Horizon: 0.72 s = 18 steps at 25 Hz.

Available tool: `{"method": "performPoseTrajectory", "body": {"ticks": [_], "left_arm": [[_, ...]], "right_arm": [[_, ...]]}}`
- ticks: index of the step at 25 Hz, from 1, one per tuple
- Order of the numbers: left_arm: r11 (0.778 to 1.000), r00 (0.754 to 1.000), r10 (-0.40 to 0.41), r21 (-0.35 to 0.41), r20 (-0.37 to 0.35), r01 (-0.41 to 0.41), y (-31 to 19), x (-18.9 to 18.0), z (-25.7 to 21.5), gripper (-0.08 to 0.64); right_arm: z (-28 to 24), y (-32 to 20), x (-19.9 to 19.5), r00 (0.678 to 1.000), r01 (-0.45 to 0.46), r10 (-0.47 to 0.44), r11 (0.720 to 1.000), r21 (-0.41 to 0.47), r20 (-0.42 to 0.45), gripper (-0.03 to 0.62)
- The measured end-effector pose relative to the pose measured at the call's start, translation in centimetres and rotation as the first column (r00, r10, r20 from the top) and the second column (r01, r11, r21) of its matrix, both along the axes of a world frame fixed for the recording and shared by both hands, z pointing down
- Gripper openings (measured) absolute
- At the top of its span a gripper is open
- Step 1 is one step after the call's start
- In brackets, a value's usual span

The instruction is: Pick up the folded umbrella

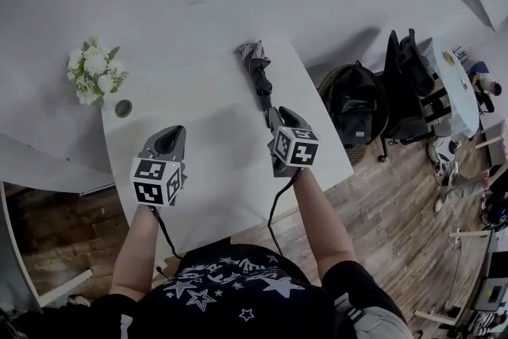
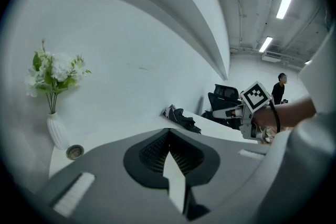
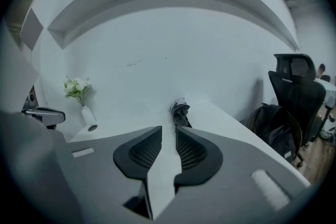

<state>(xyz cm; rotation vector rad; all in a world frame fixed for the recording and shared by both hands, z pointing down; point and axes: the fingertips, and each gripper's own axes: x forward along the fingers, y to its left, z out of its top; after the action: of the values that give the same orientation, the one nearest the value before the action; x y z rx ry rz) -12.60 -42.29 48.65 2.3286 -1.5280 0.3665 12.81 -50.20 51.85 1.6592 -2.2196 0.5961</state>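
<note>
Right hand-held gripper (image 3: 168,128) slightly open, empty, at the near end of the dark folded fabric umbrella (image 3: 180,114) lying on the white desk (image 1: 198,91). Left hand-held gripper (image 2: 168,131) closed, empty.

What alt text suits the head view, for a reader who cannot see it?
A folded umbrella lies on a white table, its near end by the right gripper. The left gripper is further left; white flowers stand at the far-left corner.

I find no word, number or brand to read, only black-and-white square markers (image 1: 151,171) on my left gripper (image 1: 170,132) and right gripper (image 1: 275,114).
</note>
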Motion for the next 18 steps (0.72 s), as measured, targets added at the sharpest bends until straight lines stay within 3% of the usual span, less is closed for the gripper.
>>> {"method": "performPoseTrajectory", "body": {"ticks": [10, 14, 18], "left_arm": [[0.996, 0.998, -0.067, -0.061, -0.019, 0.066, -4.7, -0.3, 0.8, 0.003], [0.988, 0.991, -0.131, -0.084, -0.008, 0.129, -5.4, 0.3, 1.2, 0.003], [0.972, 0.978, -0.210, -0.104, 0.009, 0.210, -5.5, 0.6, 1.8, 0.003]], "right_arm": [[2.2, -6.0, -1.2, 0.996, 0.084, -0.085, 0.994, -0.071, -0.007, 0.339], [3.9, -8.3, -0.8, 0.993, 0.114, -0.114, 0.988, -0.104, 0.004, 0.374], [6.1, -10.1, -0.9, 0.987, 0.158, -0.157, 0.975, -0.157, 0.018, 0.367]]}}
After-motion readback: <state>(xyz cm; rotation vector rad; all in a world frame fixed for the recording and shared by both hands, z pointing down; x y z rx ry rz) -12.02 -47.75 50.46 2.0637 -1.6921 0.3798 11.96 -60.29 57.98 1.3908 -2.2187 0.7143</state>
